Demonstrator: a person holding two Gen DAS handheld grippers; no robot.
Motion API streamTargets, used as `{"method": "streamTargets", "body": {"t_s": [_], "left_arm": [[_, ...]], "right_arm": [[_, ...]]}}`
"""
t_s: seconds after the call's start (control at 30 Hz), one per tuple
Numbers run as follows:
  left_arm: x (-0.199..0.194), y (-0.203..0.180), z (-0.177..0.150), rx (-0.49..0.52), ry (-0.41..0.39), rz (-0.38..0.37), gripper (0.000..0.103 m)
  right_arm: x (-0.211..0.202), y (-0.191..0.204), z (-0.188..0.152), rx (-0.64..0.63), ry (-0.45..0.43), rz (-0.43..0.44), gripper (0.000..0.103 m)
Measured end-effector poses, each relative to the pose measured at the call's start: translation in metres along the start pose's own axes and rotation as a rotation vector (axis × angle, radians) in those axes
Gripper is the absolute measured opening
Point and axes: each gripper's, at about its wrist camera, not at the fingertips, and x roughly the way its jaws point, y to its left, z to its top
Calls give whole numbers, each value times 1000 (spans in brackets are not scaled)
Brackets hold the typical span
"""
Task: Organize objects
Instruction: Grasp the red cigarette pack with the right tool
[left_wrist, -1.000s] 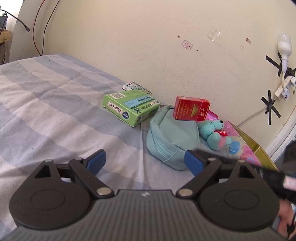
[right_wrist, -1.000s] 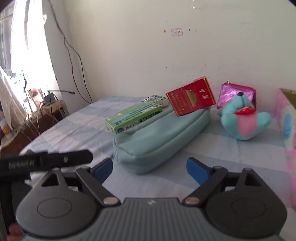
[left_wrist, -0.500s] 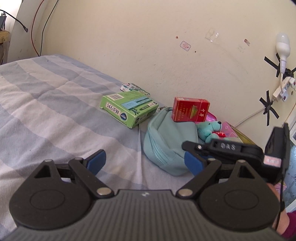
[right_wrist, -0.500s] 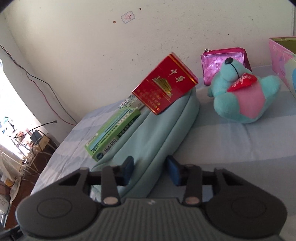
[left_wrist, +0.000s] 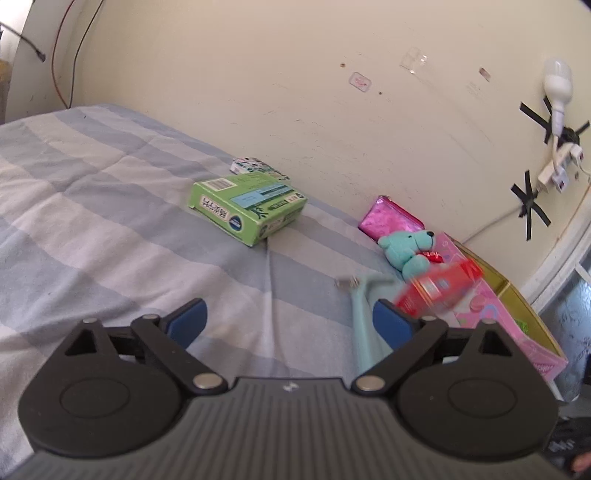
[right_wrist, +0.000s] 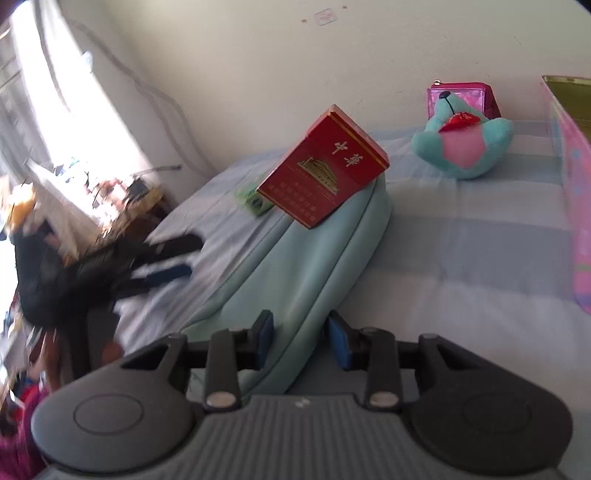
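My right gripper (right_wrist: 301, 339) is shut on the near end of a pale teal pouch (right_wrist: 314, 258). A red box (right_wrist: 325, 173) rests tilted on the pouch's far end. In the left wrist view the pouch (left_wrist: 365, 306) and the blurred red box (left_wrist: 439, 288) show behind my right finger. My left gripper (left_wrist: 288, 319) hovers over the striped bed sheet (left_wrist: 110, 221), its jaws opening with nothing between them. A green box (left_wrist: 247, 206) lies further back, with a small printed pack (left_wrist: 255, 166) behind it.
A teal plush bear (right_wrist: 465, 147) sits near the wall in front of a shiny pink purse (right_wrist: 480, 96). An open pink box (left_wrist: 509, 314) stands at the bed's right side. Cables and a taped bulb (left_wrist: 557, 81) hang on the wall. A cluttered desk (right_wrist: 110, 206) stands beyond the bed's left edge.
My right gripper moved onto the pouch, shut on its end and pulled it rightward with the red box riding on it. The left jaws have spread wider.
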Motion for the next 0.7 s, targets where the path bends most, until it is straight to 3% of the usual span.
{"method": "streamTargets", "body": {"t_s": [0.1,0.33,0.43,0.57,0.7], "left_arm": [[-1,-4,-1,22,-6,6,98],[-1,-6,-2,30,-10,14,98],[-2,-6,-2,33,-13,7,98],[-6,-12,-2,59,-25,-23,98],[-10,-33,-4,71,3,-137,98]], "right_arm": [[-22,0,-11,-17,4,4,39],[-43,8,21,-59,-163,-128,49],[-38,15,33,-103,-204,-152,66],[-33,12,39,-89,-228,-161,71],[-27,-12,35,23,-219,-145,71]]}}
